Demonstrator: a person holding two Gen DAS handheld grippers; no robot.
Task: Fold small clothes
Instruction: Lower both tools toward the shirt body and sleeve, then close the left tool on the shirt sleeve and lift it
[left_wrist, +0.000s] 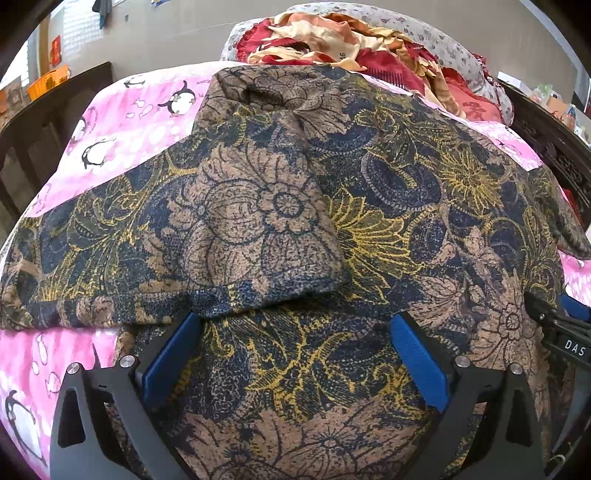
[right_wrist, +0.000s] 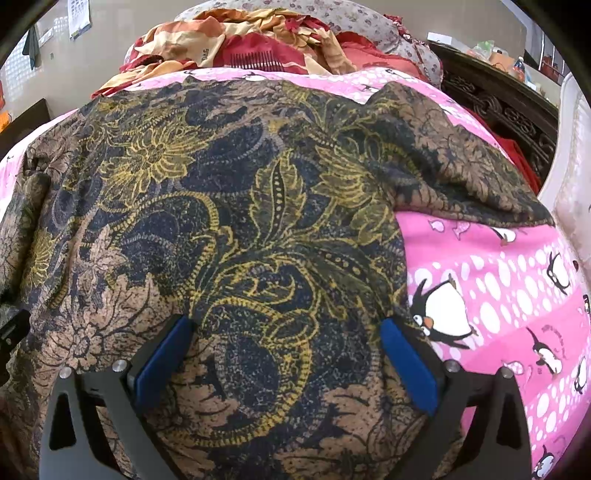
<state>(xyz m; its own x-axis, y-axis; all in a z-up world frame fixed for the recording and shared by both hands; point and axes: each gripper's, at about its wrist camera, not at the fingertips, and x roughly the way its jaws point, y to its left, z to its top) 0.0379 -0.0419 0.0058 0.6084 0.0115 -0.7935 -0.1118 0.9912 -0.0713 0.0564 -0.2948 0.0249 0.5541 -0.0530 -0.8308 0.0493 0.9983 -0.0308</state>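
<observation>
Brown, navy and mustard floral fabric fills both our views: the garment (left_wrist: 369, 221) lies spread on a bed covered by a pink penguin-print sheet (left_wrist: 140, 110). One sleeve (left_wrist: 258, 206) is folded in across the body; the other sleeve (right_wrist: 461, 177) lies out over the sheet on our right. Our left gripper (left_wrist: 295, 354) hovers with fingers spread wide over the lower cloth, pinching nothing. Our right gripper (right_wrist: 286, 354) is likewise spread, its outer finger at the garment's side edge. Beyond the garment, a crumpled red and cream quilt (right_wrist: 258, 40) is heaped near a dark carved headboard (right_wrist: 498, 107).
</observation>
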